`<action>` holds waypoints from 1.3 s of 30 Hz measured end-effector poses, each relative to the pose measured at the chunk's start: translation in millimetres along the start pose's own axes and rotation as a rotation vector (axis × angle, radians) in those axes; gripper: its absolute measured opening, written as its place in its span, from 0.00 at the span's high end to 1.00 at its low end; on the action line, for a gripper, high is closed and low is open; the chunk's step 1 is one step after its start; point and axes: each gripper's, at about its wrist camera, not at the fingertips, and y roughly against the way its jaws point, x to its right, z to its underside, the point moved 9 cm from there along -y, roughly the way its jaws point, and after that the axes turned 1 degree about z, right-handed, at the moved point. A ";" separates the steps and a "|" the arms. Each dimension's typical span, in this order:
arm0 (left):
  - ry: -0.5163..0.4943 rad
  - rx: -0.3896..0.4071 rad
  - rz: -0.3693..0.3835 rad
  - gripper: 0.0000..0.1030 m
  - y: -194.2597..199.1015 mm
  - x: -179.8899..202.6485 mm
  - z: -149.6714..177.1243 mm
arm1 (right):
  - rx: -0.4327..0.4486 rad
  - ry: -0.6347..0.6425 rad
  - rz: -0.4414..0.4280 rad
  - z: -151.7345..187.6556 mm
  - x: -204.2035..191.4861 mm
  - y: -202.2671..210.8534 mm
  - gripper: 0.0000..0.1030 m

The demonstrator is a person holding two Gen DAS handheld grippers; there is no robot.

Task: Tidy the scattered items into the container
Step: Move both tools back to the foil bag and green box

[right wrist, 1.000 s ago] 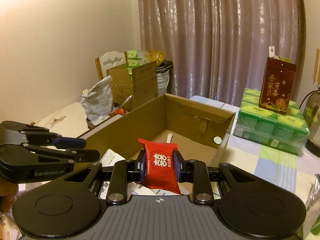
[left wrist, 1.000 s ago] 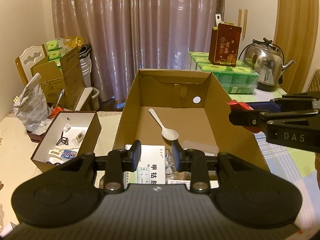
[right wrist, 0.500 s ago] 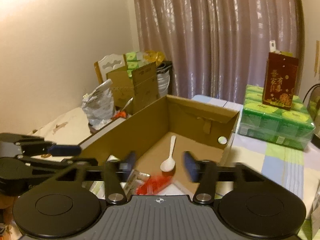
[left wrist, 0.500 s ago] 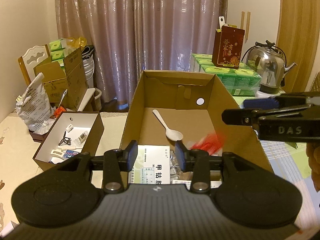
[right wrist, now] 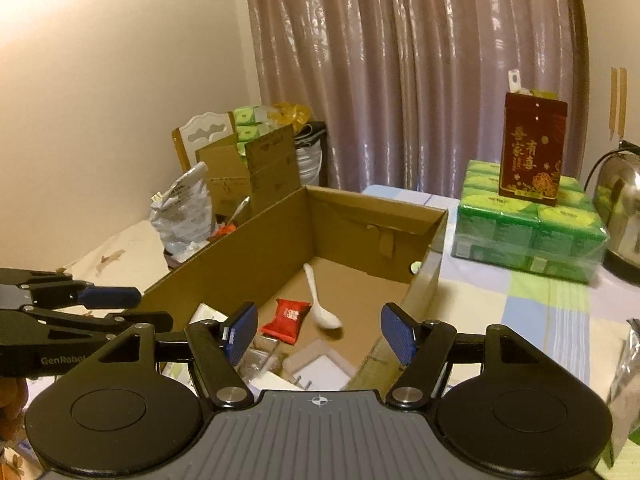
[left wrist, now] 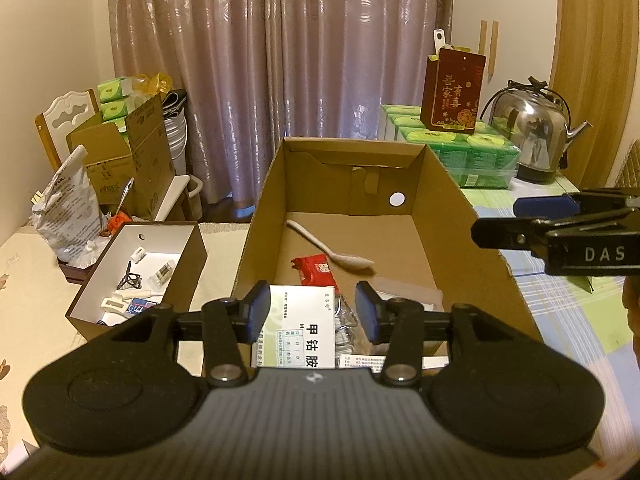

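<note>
Your right gripper (right wrist: 318,330) let go of the red packet (right wrist: 286,319): a second earlier it was clamped between the blue pads, and at this moment the jaws stood apart with nothing between them. The packet lay on the floor of the cardboard box (right wrist: 224,264), just beside the white spoon (right wrist: 320,304), so that item looked delivered and the right hand was free for the next pick.

Your left gripper (left wrist: 312,314) had just been opening as well; its jaws were partly apart and empty, hovering over the near end of the box above the white medicine carton (left wrist: 304,328).

In the left wrist view the packet's (left wrist: 316,270) long axis ran roughly from the near end of the box towards the far wall, slightly skewed, printed face up. The spoon (left wrist: 332,246) lay diagonally, handle towards the far left corner, bowl towards the near right, its bowl close to the packet.

A silver pouch (right wrist: 624,376) showed at the right edge on the bench, probably one of the things left to collect.
</note>
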 end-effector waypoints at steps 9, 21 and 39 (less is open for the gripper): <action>-0.010 0.008 0.002 0.50 9.5 9.4 -2.0 | 0.000 -0.032 0.015 8.6 8.8 17.2 0.31; -0.021 0.023 0.015 0.24 28.2 32.4 -3.1 | -0.010 -0.093 0.060 27.4 35.0 53.7 0.21; -0.056 0.051 0.037 0.01 64.4 84.0 -2.3 | -0.003 -0.176 0.124 51.0 80.8 117.0 0.07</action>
